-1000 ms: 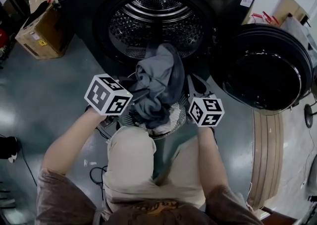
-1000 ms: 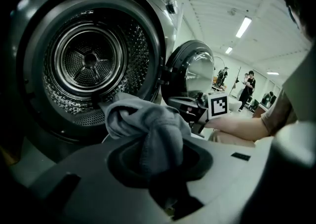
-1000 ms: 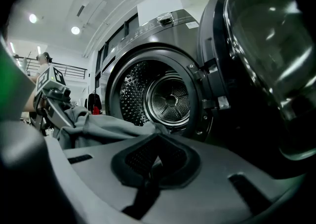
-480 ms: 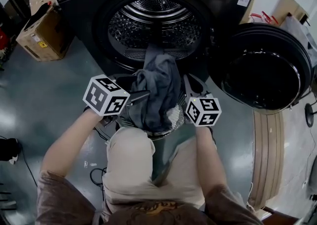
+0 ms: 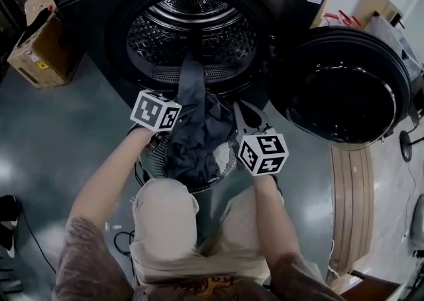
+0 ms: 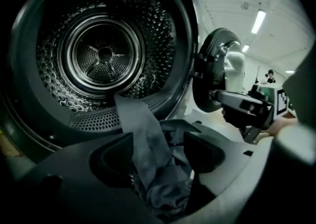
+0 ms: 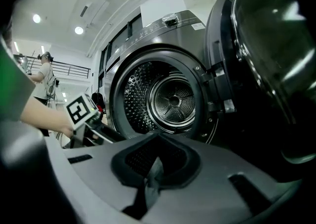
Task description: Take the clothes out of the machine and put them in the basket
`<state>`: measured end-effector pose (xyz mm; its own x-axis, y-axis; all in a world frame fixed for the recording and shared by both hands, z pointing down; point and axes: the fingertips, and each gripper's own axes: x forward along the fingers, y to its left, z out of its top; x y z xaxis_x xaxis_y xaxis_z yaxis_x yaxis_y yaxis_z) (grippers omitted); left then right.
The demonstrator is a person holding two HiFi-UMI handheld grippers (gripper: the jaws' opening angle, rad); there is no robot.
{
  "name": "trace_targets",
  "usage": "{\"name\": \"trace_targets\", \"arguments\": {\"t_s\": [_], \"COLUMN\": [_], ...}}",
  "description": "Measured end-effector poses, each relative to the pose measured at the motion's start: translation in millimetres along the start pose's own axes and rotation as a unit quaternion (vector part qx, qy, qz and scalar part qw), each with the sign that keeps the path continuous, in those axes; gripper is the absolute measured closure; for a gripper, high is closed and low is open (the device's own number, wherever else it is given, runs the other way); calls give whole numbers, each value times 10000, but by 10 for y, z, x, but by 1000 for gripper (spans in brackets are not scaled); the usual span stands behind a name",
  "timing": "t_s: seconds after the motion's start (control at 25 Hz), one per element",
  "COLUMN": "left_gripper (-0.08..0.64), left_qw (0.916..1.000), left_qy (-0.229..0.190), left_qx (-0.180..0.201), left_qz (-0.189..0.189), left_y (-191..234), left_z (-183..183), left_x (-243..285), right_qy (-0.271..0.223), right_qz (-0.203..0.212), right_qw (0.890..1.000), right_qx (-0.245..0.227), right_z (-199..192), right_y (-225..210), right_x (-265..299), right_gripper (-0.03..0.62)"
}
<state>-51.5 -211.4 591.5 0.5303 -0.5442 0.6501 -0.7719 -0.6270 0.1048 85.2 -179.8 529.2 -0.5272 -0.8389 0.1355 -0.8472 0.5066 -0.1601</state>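
At our knees the basket (image 5: 149, 160) holds the grey clothes (image 5: 192, 144). Our left gripper (image 6: 157, 154) has just been opening, cloth loose between wide jaws. Our right gripper (image 7: 154, 171) pinches a fold. One strip reaches the machine (image 5: 192, 28).

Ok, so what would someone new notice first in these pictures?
The dark grey garment, trailing from the open drum at top centre down into the mesh basket between the person's knees. The left gripper has just been opening its jaws, which stand apart around the cloth, while the right gripper pinches a fold. The round door hangs open at right.
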Motion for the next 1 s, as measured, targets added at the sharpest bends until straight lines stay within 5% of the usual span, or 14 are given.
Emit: {"name": "trace_targets", "arguments": {"t_s": [0.36, 0.48, 0.52, 0.6, 1.0], "left_gripper": [264, 360, 459, 518, 522], "left_qw": [9942, 9929, 9926, 9923, 9962], "left_qy": [-229, -285, -329, -398, -508], "left_qx": [-634, -682, -781, -987, -548], "left_qz": [840, 929, 869, 640, -436], "left_y": [606, 668, 670, 614, -210], "left_z": [154, 153, 160, 177, 124], "left_x": [579, 553, 525, 459, -264], "right_qy": [20, -3, -5, -5, -74], "right_qz": [-184, -217, -218, -203, -82], "right_qw": [9998, 9998, 9998, 9998, 9999], "right_qx": [-16, 9, 18, 28, 120], "right_z": [11, 20, 18, 9, 2], "right_y": [-110, -142, -145, -136, -106], "right_x": [-80, -88, -86, -75, 8], "right_gripper": [595, 595, 595, 595, 595]}}
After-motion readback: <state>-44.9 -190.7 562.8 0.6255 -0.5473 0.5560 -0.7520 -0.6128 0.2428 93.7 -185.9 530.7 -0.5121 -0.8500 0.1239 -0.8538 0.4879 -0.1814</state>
